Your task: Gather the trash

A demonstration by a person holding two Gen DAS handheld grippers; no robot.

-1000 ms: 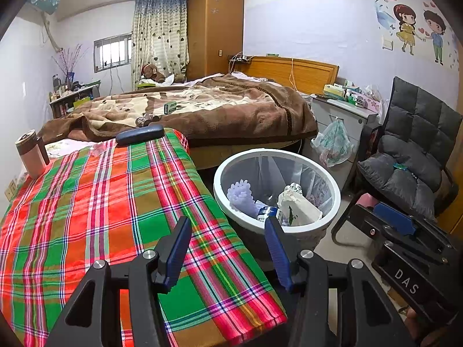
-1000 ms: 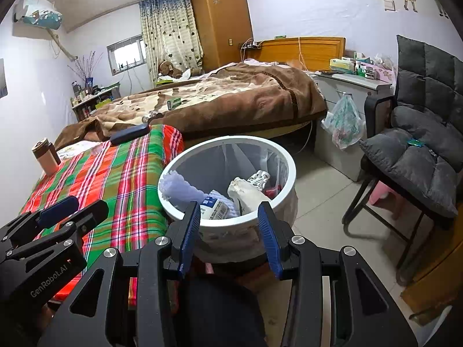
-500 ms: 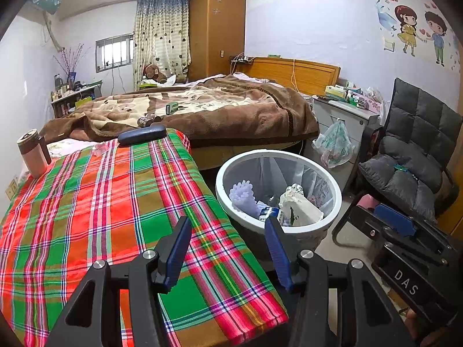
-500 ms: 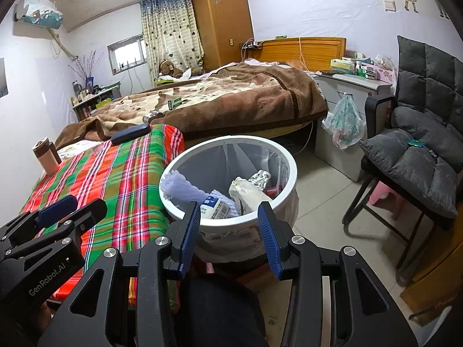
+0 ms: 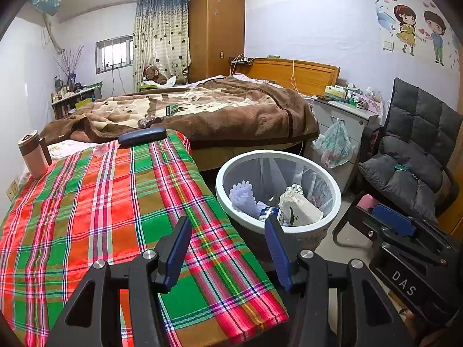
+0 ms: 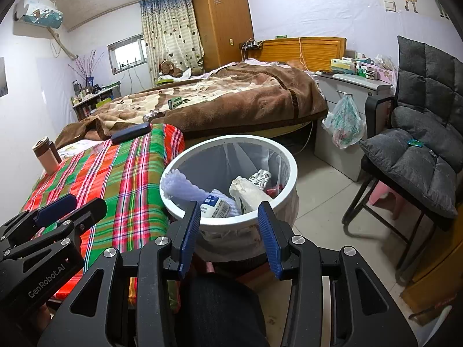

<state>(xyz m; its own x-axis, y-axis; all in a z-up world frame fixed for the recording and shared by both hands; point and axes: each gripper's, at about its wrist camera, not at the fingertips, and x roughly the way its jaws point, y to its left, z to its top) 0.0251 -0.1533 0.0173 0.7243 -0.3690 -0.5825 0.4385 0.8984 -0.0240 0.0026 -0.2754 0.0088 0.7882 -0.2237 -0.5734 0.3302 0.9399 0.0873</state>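
both hand-held grippers hang released and empty. the trash bin [image 6: 228, 156], already holding scraps, sits straight ahead of the right hand-held gripper [image 6: 228, 231], the nearer one, and ahead to the right of the left hand-held gripper [image 5: 228, 248], beside the table [image 5: 86, 202].

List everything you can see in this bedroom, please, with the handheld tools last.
bin: one, white, on the floor beside the checked table, holding trash
checked cloth: one, red and green, covering the table
tumbler: one, pink and brown, far left corner of the table
dark case: one, table's far edge
bed blanket: one, brown, behind the table
plastic bag: one, hanging on the grey cabinet
chair: one, grey cushioned, right
wardrobe: one, wooden, back wall
left gripper: open, empty
right gripper: open, empty
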